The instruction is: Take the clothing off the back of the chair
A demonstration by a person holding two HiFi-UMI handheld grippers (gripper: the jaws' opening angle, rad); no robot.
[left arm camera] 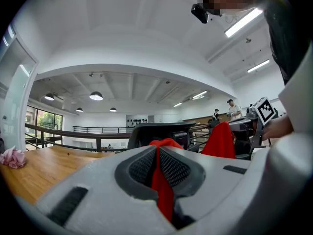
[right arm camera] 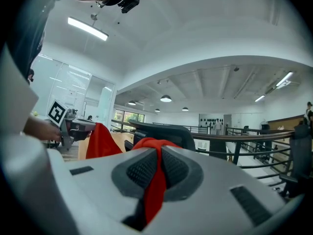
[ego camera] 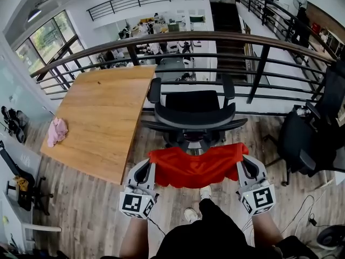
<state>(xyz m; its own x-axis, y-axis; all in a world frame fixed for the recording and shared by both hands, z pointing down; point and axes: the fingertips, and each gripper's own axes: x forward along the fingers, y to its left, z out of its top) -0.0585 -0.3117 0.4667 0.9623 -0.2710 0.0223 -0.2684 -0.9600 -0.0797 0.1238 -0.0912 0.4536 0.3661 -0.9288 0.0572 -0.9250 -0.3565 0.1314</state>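
Observation:
A red garment (ego camera: 195,166) hangs stretched between my two grippers, just in front of the black office chair (ego camera: 195,115) and clear of its backrest. My left gripper (ego camera: 151,163) is shut on the garment's left corner (left arm camera: 159,173), the cloth pinched between the pads. On the other side my right gripper (ego camera: 240,158) is shut on the right corner (right arm camera: 156,177). Each gripper view shows the far red corner (left arm camera: 220,141) (right arm camera: 100,142) held by the other gripper, with the chair's backrest (left arm camera: 164,130) (right arm camera: 166,131) behind.
A wooden table (ego camera: 102,117) stands left of the chair, a pink cloth (ego camera: 56,131) on its near left corner. A black railing (ego camera: 178,39) runs behind the chair. A second black chair (ego camera: 307,139) stands at the right. The person's feet (ego camera: 194,212) are on the wooden floor below.

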